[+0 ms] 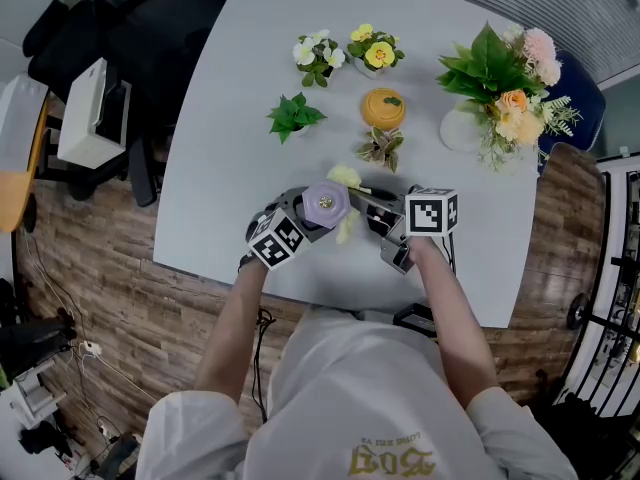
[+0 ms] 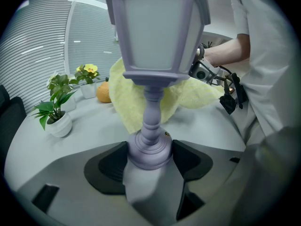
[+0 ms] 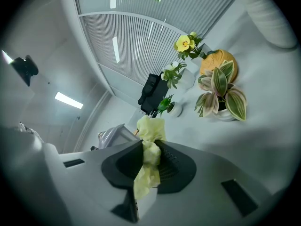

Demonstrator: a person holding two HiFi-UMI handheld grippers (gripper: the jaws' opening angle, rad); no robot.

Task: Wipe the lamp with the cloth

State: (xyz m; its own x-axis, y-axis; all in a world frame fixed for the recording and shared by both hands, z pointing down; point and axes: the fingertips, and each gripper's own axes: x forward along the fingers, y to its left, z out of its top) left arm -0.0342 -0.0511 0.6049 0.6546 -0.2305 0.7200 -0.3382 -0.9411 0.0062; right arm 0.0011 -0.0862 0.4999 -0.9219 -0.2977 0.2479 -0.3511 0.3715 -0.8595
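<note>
Two tools meet near the near edge of the bench [image 1: 220, 148]. The left hand-held gripper [image 2: 149, 159] is closed on the base of the purple lamp [image 2: 155, 41]. The right hand-held gripper [image 3: 150, 163] pinches the yellow cloth [image 3: 149, 126], which hangs at the lamp's right side, probably touching it.

The head view looks steeply down on the table [image 1: 230, 148] from above the person. The left gripper view sits close behind the lamp [image 2: 153, 55] and faces across the table. The right gripper view, rolled sideways, looks along the table. All three share the yellow-flowered plant [image 1: 373, 50].
</note>
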